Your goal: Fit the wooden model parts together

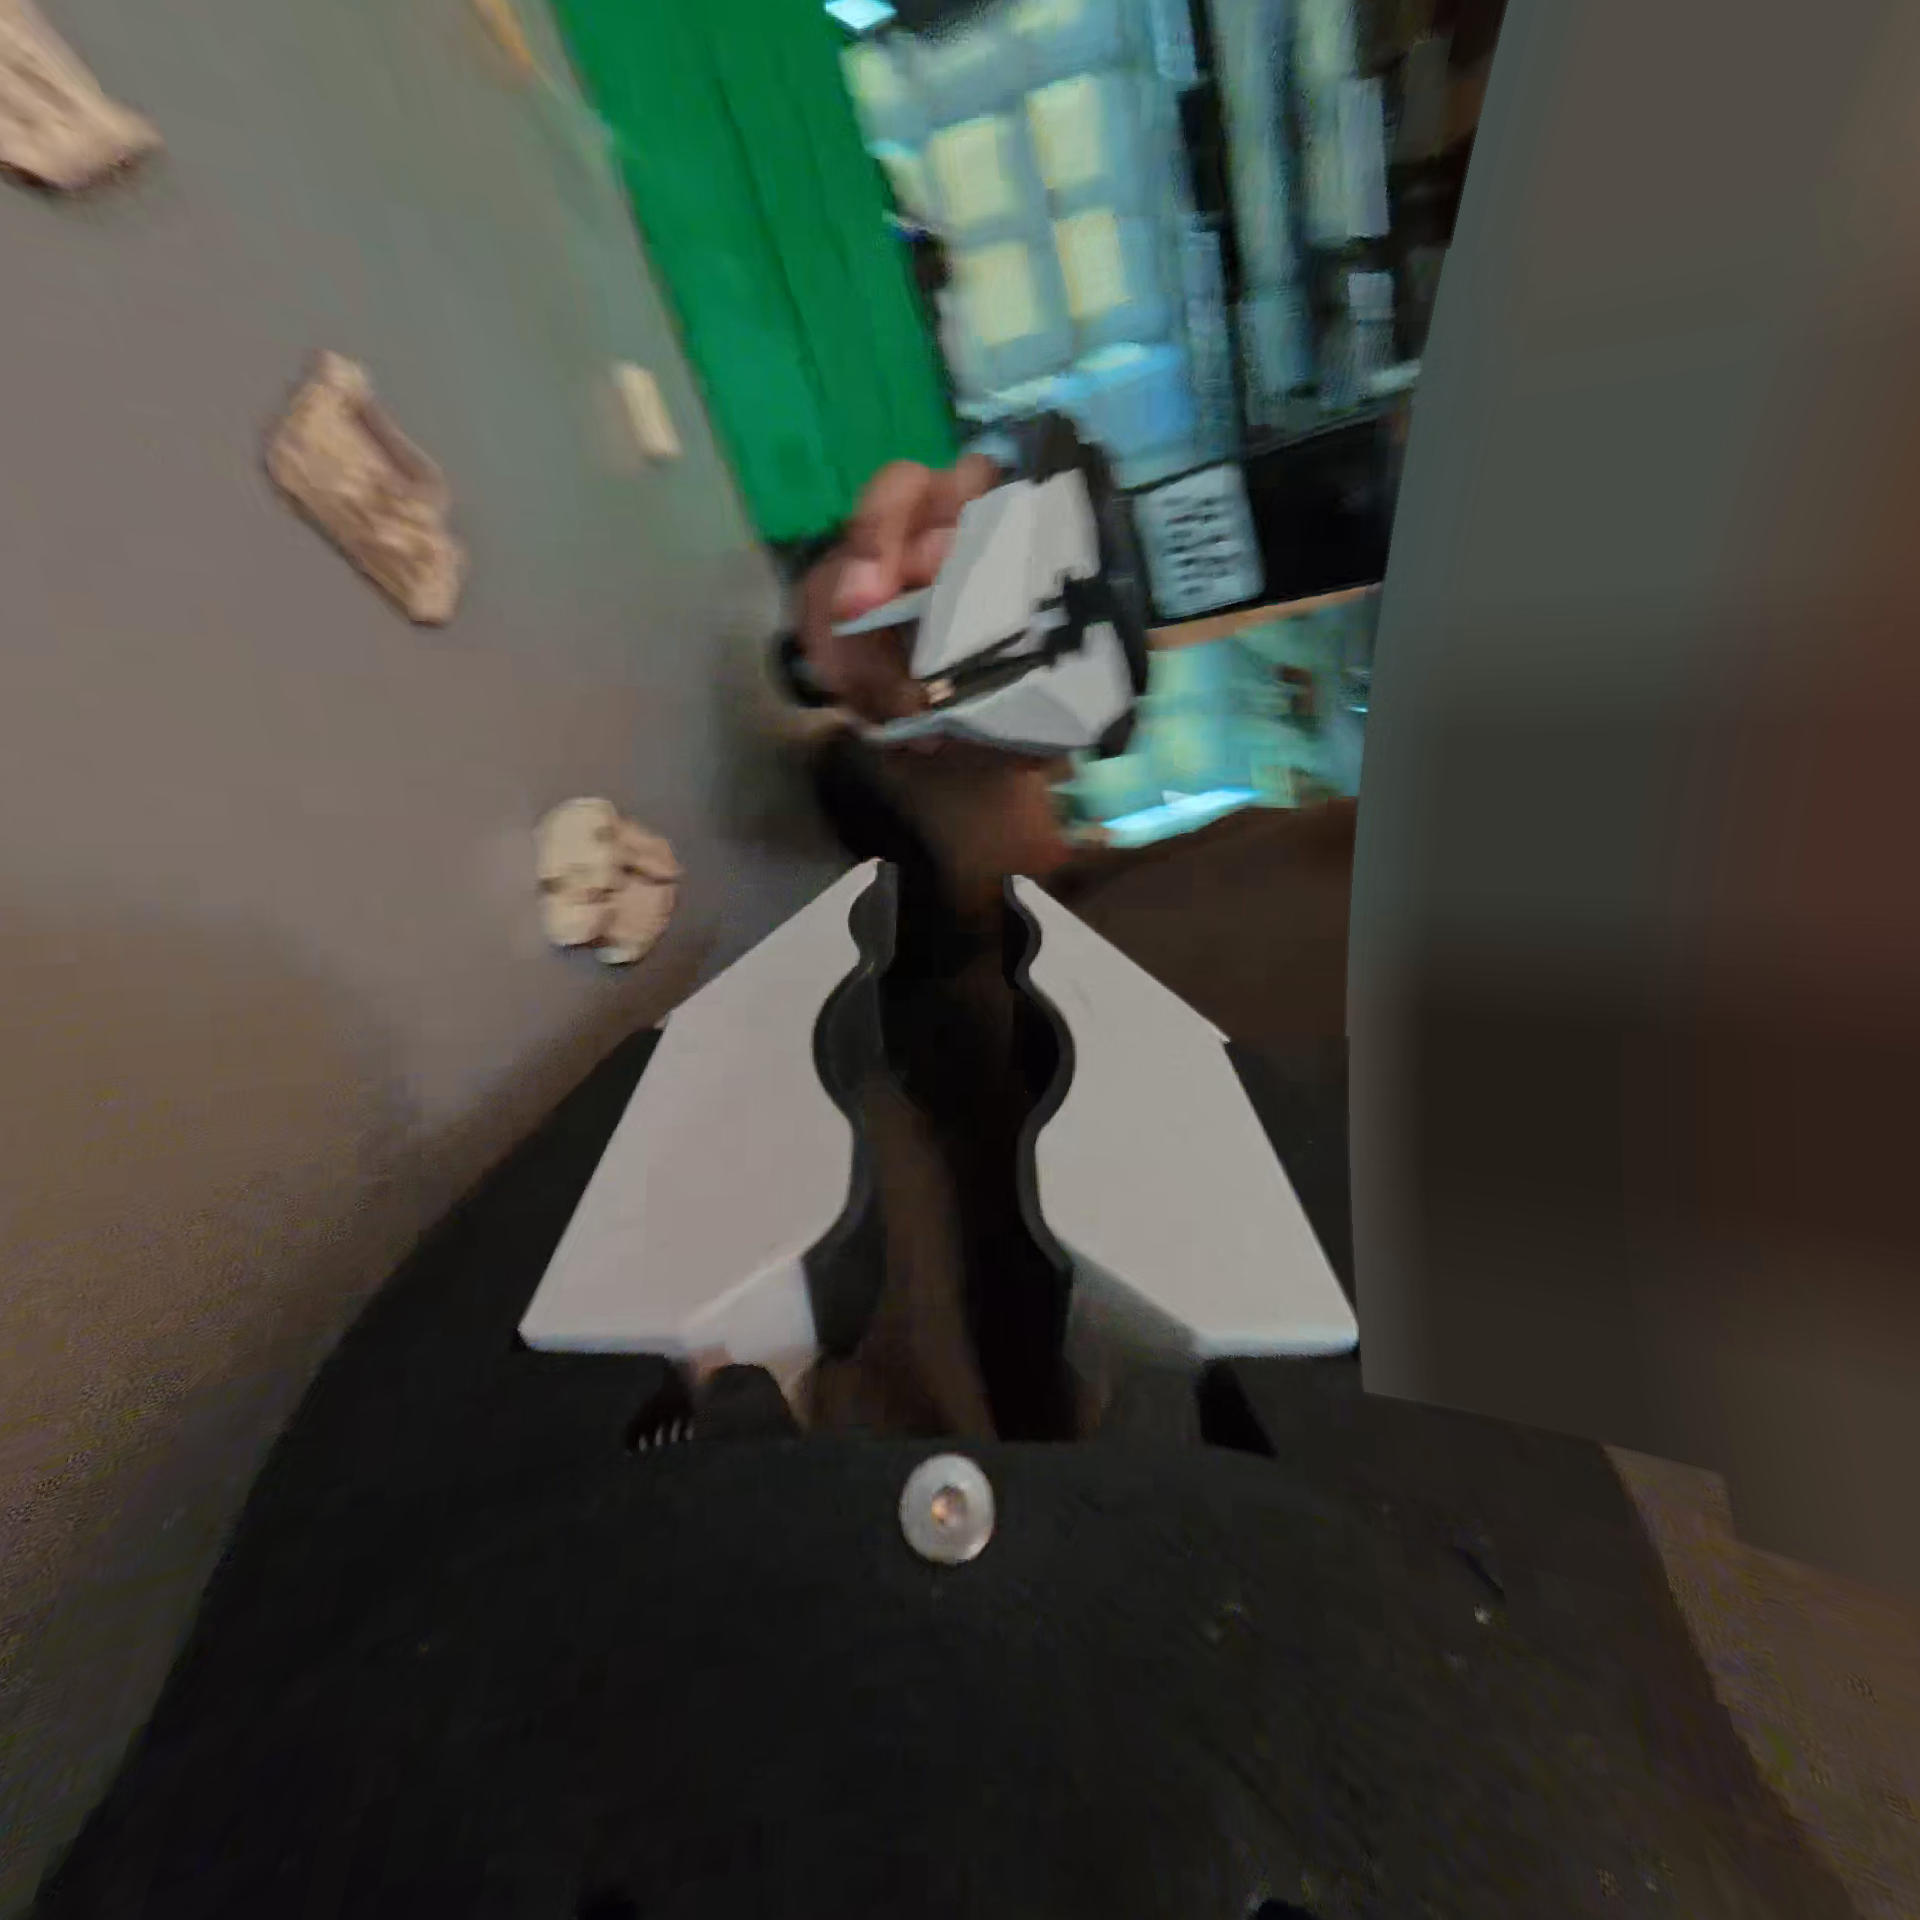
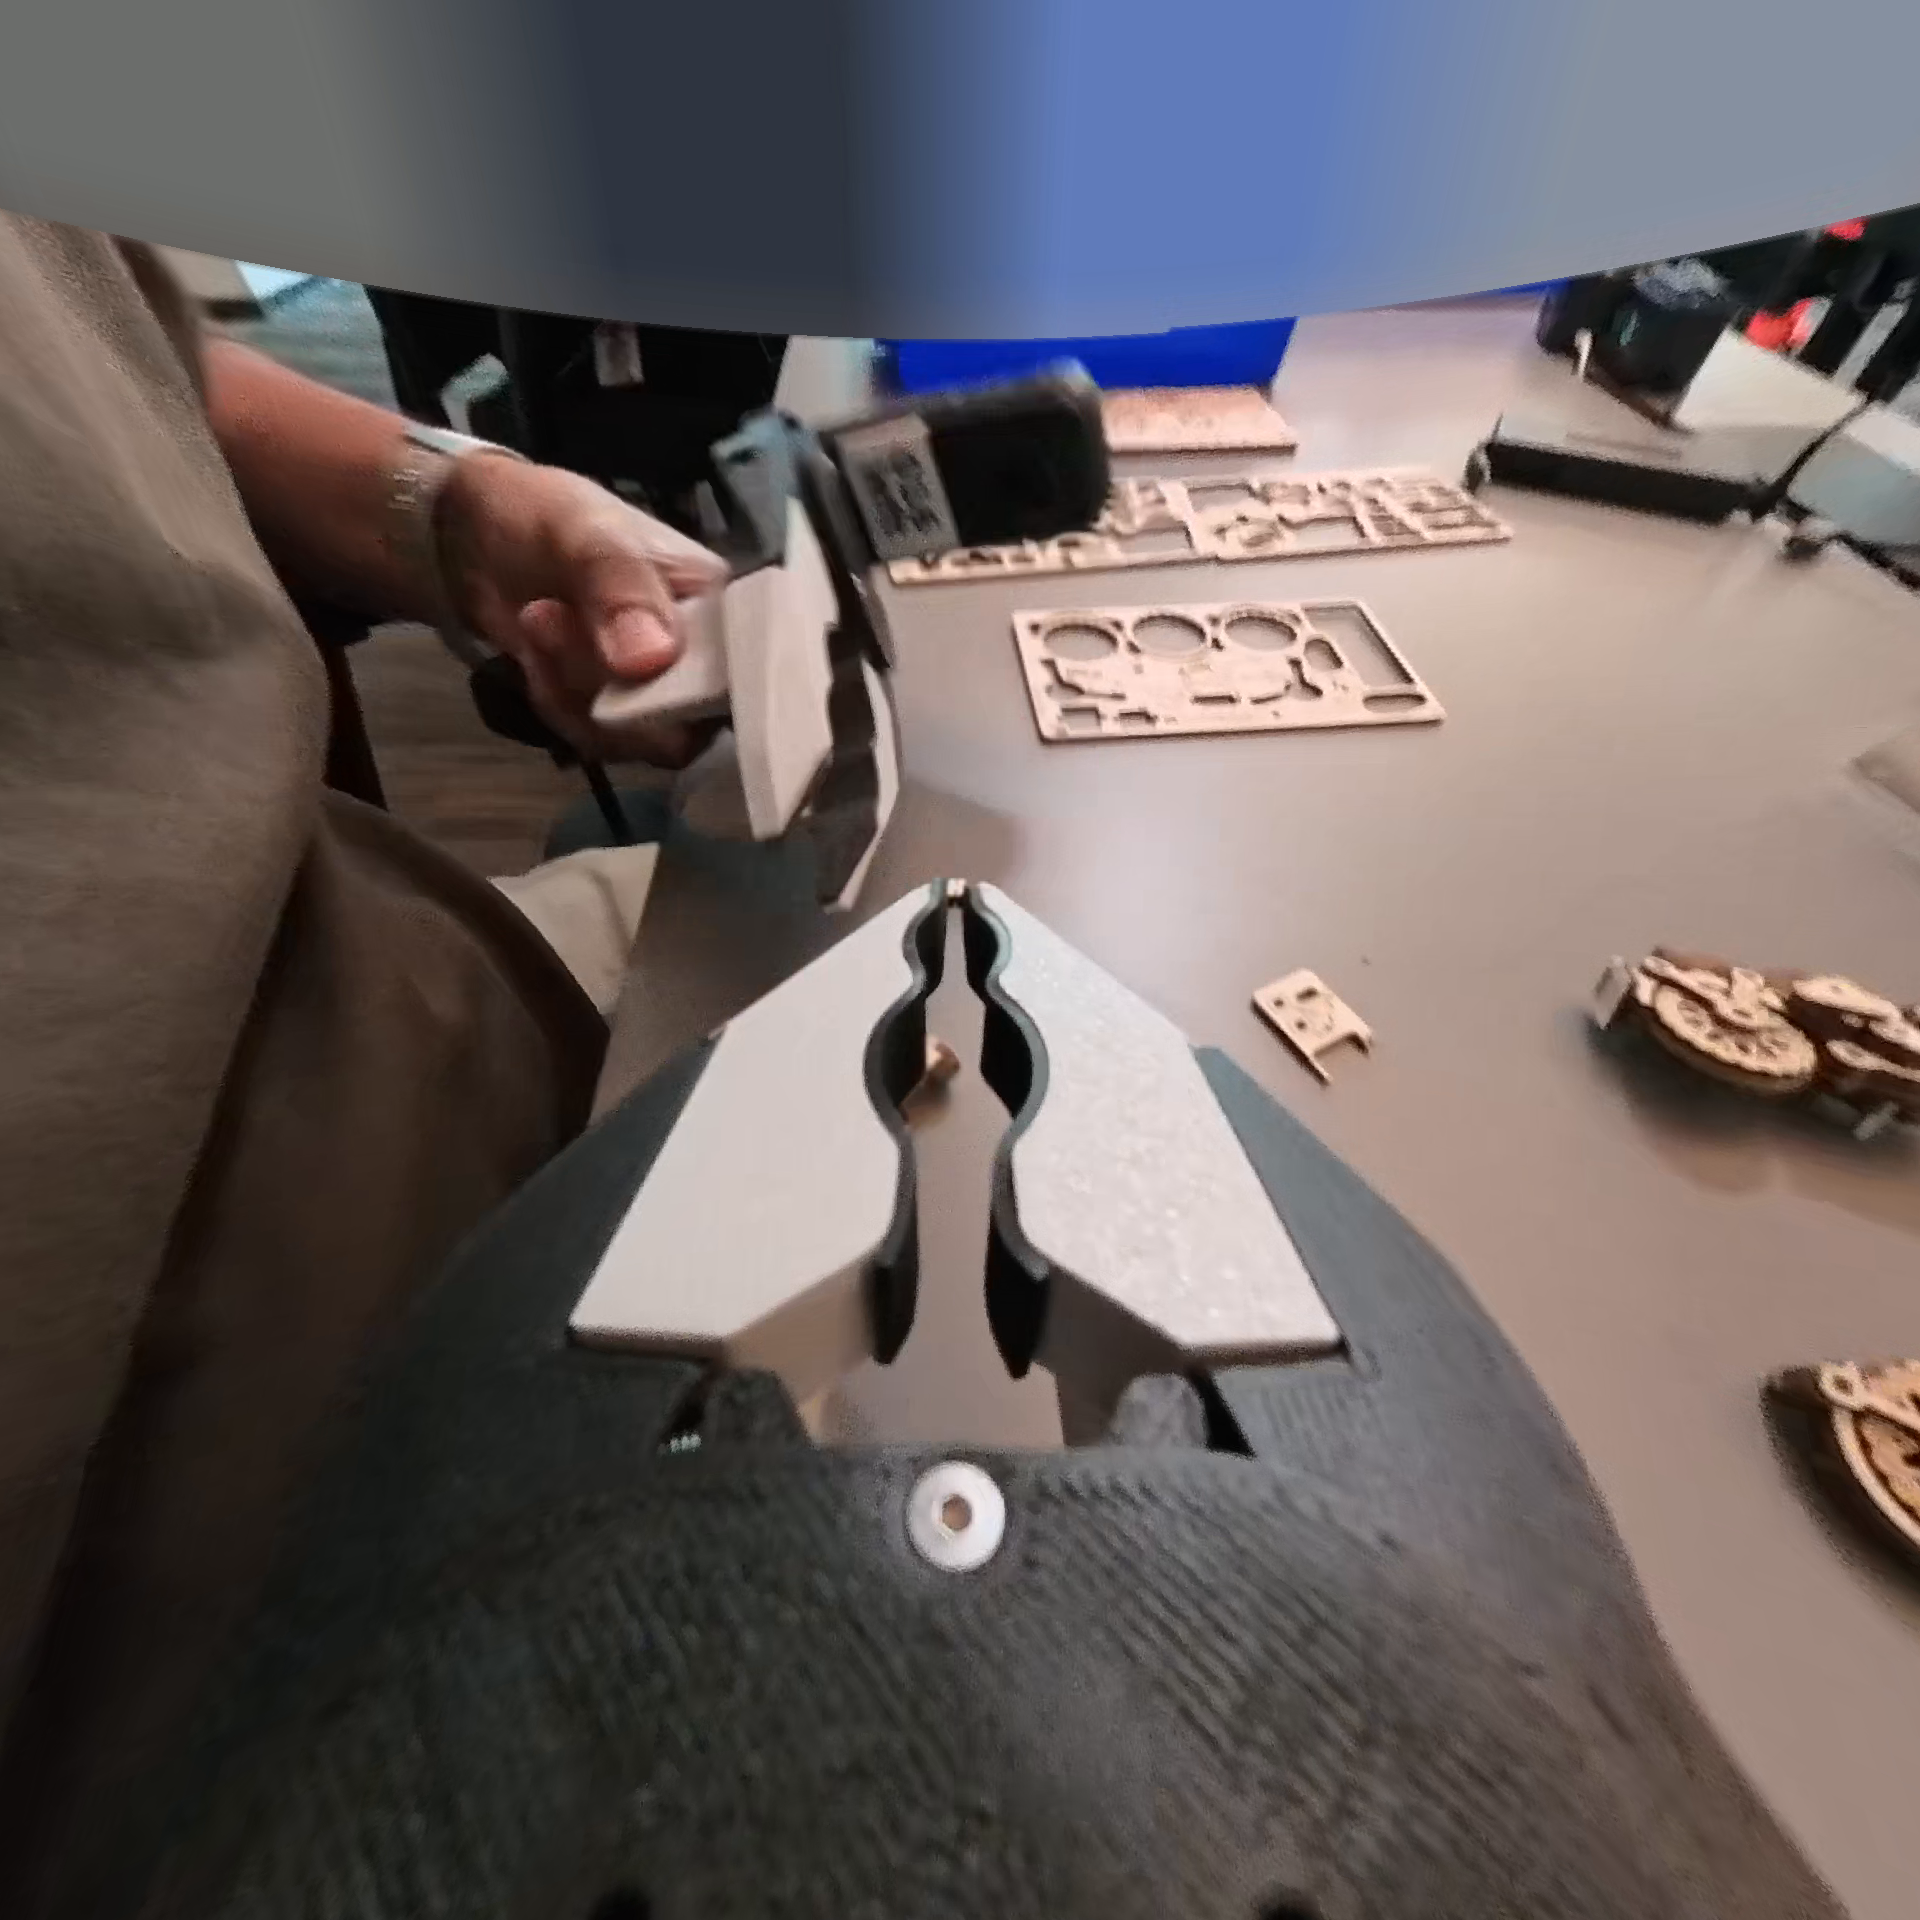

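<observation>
My right gripper [image 2: 956, 889] is shut on a small thin wooden part [image 2: 954, 885] that peeks out at its tips; another bit of wood [image 2: 935, 1062] shows through the gap lower down. It also shows in the left wrist view [image 1: 935, 694], held by a hand. My left gripper [image 1: 948, 878] is open and empty, held off the table edge. In the right wrist view the left gripper [image 2: 857, 831] hangs just beyond my right tips, apart from them. A small flat wooden plate [image 2: 1311, 1018] lies on the table [image 2: 1195, 862]. Wooden gear assemblies [image 2: 1714, 1023] lie to the right.
Punched-out wooden sheets [image 2: 1226, 670] lie farther back, with more sheets [image 2: 1195, 525] behind them. Another gear assembly [image 2: 1860, 1444] sits at the right edge. The person's beige clothing [image 2: 156, 935] fills the left. In the left wrist view, blurred wooden pieces [image 1: 358, 488] lie on the table. My left and right fingertips are right by each other. The right tips stand about 12 cm off the small flat wooden plate [image 2: 1311, 1018].
</observation>
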{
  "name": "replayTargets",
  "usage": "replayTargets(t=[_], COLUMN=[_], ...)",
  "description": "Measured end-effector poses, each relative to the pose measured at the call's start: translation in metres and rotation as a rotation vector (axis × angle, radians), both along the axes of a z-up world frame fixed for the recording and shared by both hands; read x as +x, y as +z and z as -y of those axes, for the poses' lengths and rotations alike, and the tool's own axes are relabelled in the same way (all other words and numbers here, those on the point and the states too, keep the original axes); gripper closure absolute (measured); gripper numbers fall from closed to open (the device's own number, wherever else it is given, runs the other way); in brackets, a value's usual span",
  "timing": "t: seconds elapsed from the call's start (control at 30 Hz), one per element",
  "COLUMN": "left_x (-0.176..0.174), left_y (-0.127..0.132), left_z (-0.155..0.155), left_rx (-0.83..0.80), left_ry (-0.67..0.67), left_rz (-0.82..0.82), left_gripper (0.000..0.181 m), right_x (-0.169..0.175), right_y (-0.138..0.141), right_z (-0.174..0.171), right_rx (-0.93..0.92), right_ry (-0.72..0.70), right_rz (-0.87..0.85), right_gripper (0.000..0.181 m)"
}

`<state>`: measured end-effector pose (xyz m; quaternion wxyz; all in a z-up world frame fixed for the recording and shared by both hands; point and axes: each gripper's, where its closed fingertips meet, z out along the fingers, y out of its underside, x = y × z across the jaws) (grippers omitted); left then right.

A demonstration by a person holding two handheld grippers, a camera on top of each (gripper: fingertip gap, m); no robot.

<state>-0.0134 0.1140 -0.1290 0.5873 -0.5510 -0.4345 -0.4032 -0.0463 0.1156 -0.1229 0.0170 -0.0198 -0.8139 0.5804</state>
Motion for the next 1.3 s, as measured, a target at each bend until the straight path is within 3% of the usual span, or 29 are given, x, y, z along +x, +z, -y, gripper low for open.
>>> replayTargets(t=[0.07,0.13,0.27,0.6,0.87,0.93,1.07,1.3], left_x=[-0.008,-0.015,-0.017,-0.025,-0.019,-0.02,-0.019,-0.019], left_y=[-0.032,-0.047,-0.061,-0.067,-0.064,-0.066,-0.068,-0.067], left_z=[0.004,0.012,0.012,-0.003,-0.004,-0.003,-0.002,-0.003], left_rx=[-0.283,-0.52,-0.716,-0.899,-0.8,-0.822,-0.879,-0.867], left_ry=[0.126,0.223,0.271,0.279,0.218,0.21,0.23,0.234], left_rz=[-0.118,-0.244,-0.378,-0.701,-0.673,-0.689,-0.738,-0.739], left_gripper=[0.155,0.148,0.135,0.146,0.148,0.157,0.159,0.163], right_x=[-0.005,-0.007,-0.003,0.006,0.004,0.006,0.009,0.007], right_y=[-0.01,-0.019,-0.034,-0.055,-0.056,-0.054,-0.055,-0.056], right_z=[-0.002,-0.002,0.0,-0.005,0.003,0.006,0.002,-0.003], right_rx=[0.094,0.198,0.406,0.723,0.795,0.766,0.766,0.849], right_ry=[0.012,0.052,0.192,0.411,0.475,0.523,0.619,0.659], right_rz=[0.019,0.006,-0.015,-0.031,-0.067,-0.116,-0.185,-0.32], right_gripper=[0.18,0.18,0.18,0.18,0.18,0.18,0.18,0.18])
